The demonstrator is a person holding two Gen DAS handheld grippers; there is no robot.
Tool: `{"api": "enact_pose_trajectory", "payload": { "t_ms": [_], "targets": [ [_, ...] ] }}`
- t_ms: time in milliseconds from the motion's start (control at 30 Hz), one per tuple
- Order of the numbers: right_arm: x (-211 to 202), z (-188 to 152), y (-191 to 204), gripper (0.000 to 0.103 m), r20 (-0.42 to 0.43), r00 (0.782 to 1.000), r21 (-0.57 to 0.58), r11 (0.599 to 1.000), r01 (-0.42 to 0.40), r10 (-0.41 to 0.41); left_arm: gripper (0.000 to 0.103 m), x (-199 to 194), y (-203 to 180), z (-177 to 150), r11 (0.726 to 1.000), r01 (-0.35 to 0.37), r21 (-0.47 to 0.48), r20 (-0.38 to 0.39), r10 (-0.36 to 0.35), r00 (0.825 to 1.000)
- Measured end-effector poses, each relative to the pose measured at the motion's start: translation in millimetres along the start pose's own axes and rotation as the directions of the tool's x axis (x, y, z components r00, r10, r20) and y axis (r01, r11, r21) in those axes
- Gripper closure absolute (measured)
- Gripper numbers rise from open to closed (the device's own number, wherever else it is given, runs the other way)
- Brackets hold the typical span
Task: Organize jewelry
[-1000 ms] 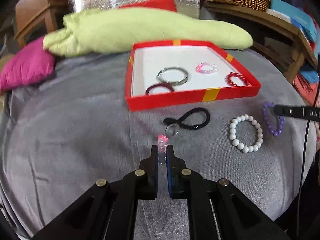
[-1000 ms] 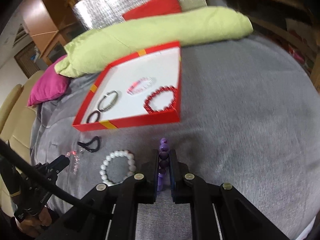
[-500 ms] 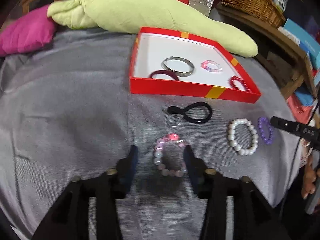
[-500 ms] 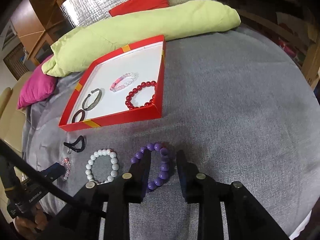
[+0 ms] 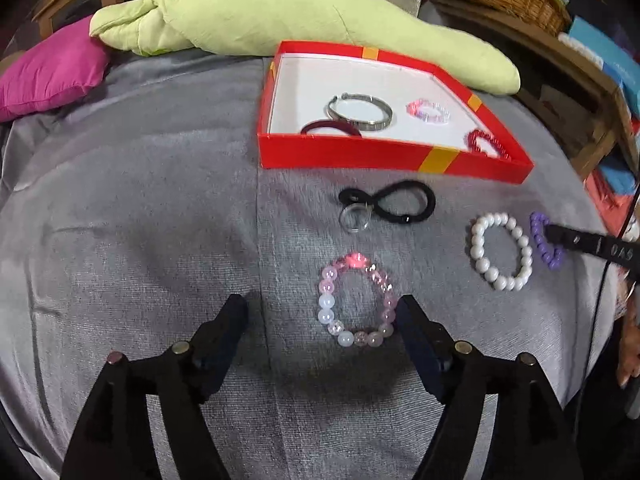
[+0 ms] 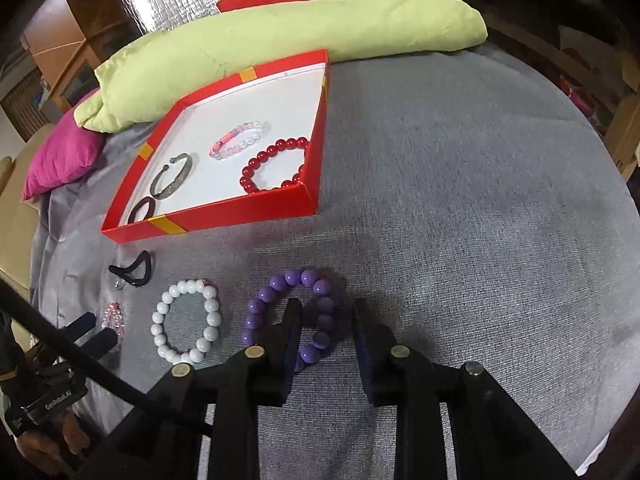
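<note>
Both jaws now spread, pink bracelet [image 5: 355, 301] & purple bracelet [image 6: 291, 316] dropped; red box [image 6: 208, 222] holds 4 bracelets.

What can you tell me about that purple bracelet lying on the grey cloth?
The purple bead bracelet is a closed loop of round, glossy, plastic-looking beads, lying flat on the grey cloth, outside the red box and beside the white bead bracelet, not touching it. The open right gripper straddles its right side, one finger over the loop's middle.

Left hand-held gripper [image 5: 322, 312] jaws wide apart; right hand-held gripper [image 6: 326, 316] likewise.
</note>
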State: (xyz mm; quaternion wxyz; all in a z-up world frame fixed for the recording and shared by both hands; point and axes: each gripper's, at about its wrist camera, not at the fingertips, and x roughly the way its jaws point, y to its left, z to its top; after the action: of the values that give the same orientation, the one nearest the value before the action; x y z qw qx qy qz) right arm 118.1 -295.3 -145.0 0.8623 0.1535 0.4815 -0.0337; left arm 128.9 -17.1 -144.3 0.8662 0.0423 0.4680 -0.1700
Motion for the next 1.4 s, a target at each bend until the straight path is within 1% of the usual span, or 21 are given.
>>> {"api": "enact_pose_trajectory", "payload": {
  "t_ms": [33, 100, 267, 300, 333, 400, 467, 533, 633, 667, 733, 767, 833, 867, 900, 1033, 1067, 1100, 1267, 1400],
  "targets": [
    [0.1, 0.1, 0.6, 0.079, 0.0, 1.0, -0.002, 1.0, 0.003, -0.003, 0.023, 0.4, -2.8, -0.6, 1.0, -0.01, 0.014, -0.001, 0.01, 1.0],
    [1.1, 0.4, 2.6, 0.082, 0.002, 1.0, -0.006, 1.0, 0.013, -0.013, 0.022, 0.5, -5.7, -2.0, 0.999, -0.022, 0.027, -0.001, 0.023, 1.0],
    [1.2, 0.3, 0.9, 0.082, 0.004, 1.0, -0.012, 1.0, 0.016, -0.016, 0.023, -0.9, -4.5, -0.2, 1.0, -0.028, 0.009, 0.003, 0.028, 1.0],
    [0.9, 0.1, 0.0, 0.082, 0.006, 1.0, -0.012, 1.0, 0.017, -0.017, 0.027, -1.7, -6.3, 0.2, 0.999, -0.042, 0.019, 0.01, 0.042, 0.999],
    [1.1, 0.1, -0.3, 0.081, 0.007, 1.0, -0.012, 1.0, 0.017, -0.017, 0.036, -2.8, -9.0, 0.5, 0.998, -0.052, 0.038, 0.017, 0.052, 0.999],
    [2.1, 0.4, -0.9, 0.081, 0.01, 1.0, -0.016, 1.0, 0.018, -0.018, 0.041, -5.3, -15.7, 1.0, 0.993, -0.083, 0.082, 0.035, 0.08, 0.996],
    [2.7, 0.4, -1.5, 0.081, 0.016, 1.0, -0.016, 1.0, 0.018, -0.017, 0.049, -7.7, -20.6, 0.2, 0.989, -0.095, 0.115, 0.051, 0.09, 0.995],
    [3.2, 0.2, -0.7, 0.081, 0.02, 1.0, -0.017, 1.0, 0.023, -0.022, 0.06, -7.6, -24.7, -1.3, 0.986, -0.094, 0.136, 0.052, 0.088, 0.995],
    [4.1, -0.9, 3.3, 0.081, 0.03, 0.998, -0.032, 0.998, 0.047, -0.046, 0.069, -6.8, -28.8, -3.7, 0.983, -0.088, 0.161, 0.052, 0.081, 0.995],
    [4.6, -1.0, 4.8, 0.081, 0.035, 0.998, -0.038, 0.998, 0.056, -0.055, 0.071, -6.5, -29.7, -3.8, 0.982, -0.084, 0.168, 0.052, 0.076, 0.996],
    [5.9, -1.0, 7.4, 0.081, 0.041, 0.997, -0.047, 0.996, 0.069, -0.068, 0.078, -5.3, -29.9, -4.6, 0.984, -0.067, 0.167, 0.044, 0.061, 0.997],
    [6.1, -0.8, 7.6, 0.081, 0.043, 0.997, -0.05, 0.996, 0.073, -0.071, 0.08, -4.9, -29.6, -4.1, 0.985, -0.057, 0.163, 0.04, 0.051, 0.998],
    [6.4, -0.9, 8.0, 0.081, 0.048, 0.996, -0.056, 0.995, 0.081, -0.078, 0.089, -5.4, -31.6, -5.0, 0.985, -0.053, 0.165, 0.042, 0.047, 0.998],
    [6.5, -1.1, 8.2, 0.081, 0.052, 0.995, -0.057, 0.995, 0.084, -0.081, 0.09, -5.6, -32.5, -5.2, 0.984, -0.055, 0.168, 0.043, 0.048, 0.998],
    [6.5, -1.5, 8.4, 0.081, 0.054, 0.995, -0.057, 0.995, 0.085, -0.082, 0.094, -6.6, -32.2, -6.3, 0.984, -0.054, 0.17, 0.044, 0.047, 0.998],
    [6.5, -2.1, 14.1, 0.084, 0.061, 0.992, -0.084, 0.99, 0.117, -0.113, 0.095, -10.1, -26.6, -5.6, 0.988, -0.032, 0.148, 0.044, 0.026, 0.999],
    [6.0, -2.0, 16.5, 0.086, 0.063, 0.99, -0.091, 0.987, 0.13, -0.125, 0.095, -11.2, -25.0, -5.2, 0.99, -0.031, 0.14, 0.046, 0.025, 0.999],
    [5.6, -2.3, 18.0, 0.092, 0.062, 0.99, -0.093, 0.987, 0.134, -0.129, 0.095, -13.2, -21.5, -4.7, 0.992, -0.029, 0.125, 0.05, 0.023, 0.998],
    [2.3, -3.3, 28.5, 0.092, 0.046, 0.988, -0.102, 0.983, 0.151, -0.147, 0.095, -25.9, -6.9, -5.3, 0.997, -0.011, 0.077, 0.079, 0.005, 0.997],
    [-5.1, -3.7, 36.8, 0.092, 0.05, 0.987, -0.107, 0.981, 0.159, -0.155, 0.095, -35.2, 1.6, -5.8, 0.999, -0.005, 0.053, 0.103, 0.0, 0.995]
  ]
}}
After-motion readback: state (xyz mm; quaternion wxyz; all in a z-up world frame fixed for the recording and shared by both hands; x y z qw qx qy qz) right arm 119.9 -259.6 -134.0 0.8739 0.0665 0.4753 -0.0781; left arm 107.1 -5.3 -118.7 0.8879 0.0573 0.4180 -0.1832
